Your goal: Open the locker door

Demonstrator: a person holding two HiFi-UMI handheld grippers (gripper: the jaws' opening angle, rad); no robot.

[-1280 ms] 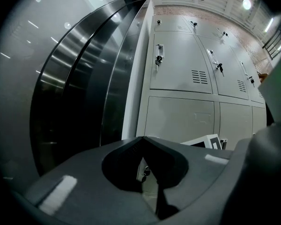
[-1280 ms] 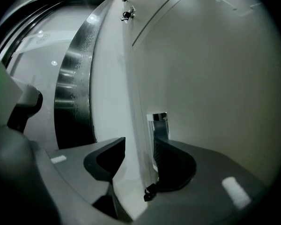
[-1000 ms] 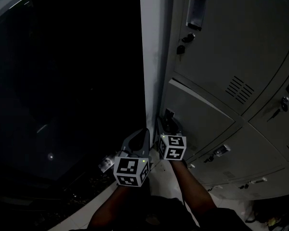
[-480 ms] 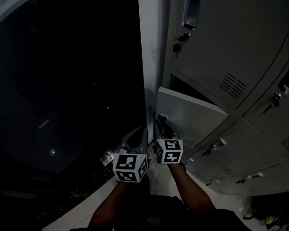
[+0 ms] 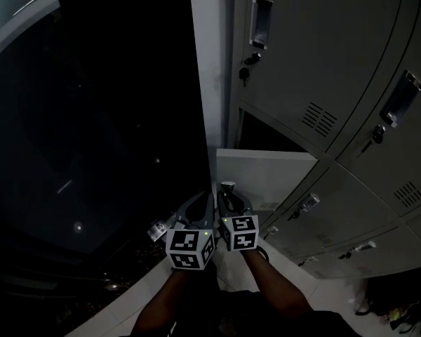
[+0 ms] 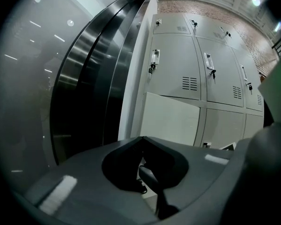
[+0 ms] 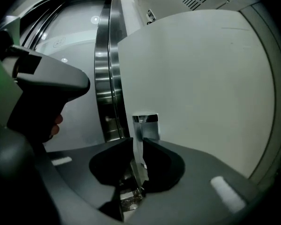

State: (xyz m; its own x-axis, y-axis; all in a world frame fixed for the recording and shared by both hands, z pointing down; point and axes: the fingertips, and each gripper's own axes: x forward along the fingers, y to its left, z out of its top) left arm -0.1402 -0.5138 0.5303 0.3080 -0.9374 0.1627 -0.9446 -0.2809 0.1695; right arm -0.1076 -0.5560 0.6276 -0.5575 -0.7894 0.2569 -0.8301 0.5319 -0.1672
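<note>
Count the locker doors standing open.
1: the locker door in the leftmost column, swung out beneath a closed door, its handle clamped in the right gripper. Lockers outside the frame could hide more.

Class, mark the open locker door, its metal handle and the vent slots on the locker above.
open locker door (image 5: 266, 177), head view, middle of panel
metal handle (image 7: 146, 125), right gripper view, top end
vent slots (image 5: 318, 120), head view, middle slot

Two grippers, left (image 5: 210, 196) and right (image 5: 226, 190); one open locker door (image 5: 266, 177); at least four shut locker doors (image 5: 302, 48)
</note>
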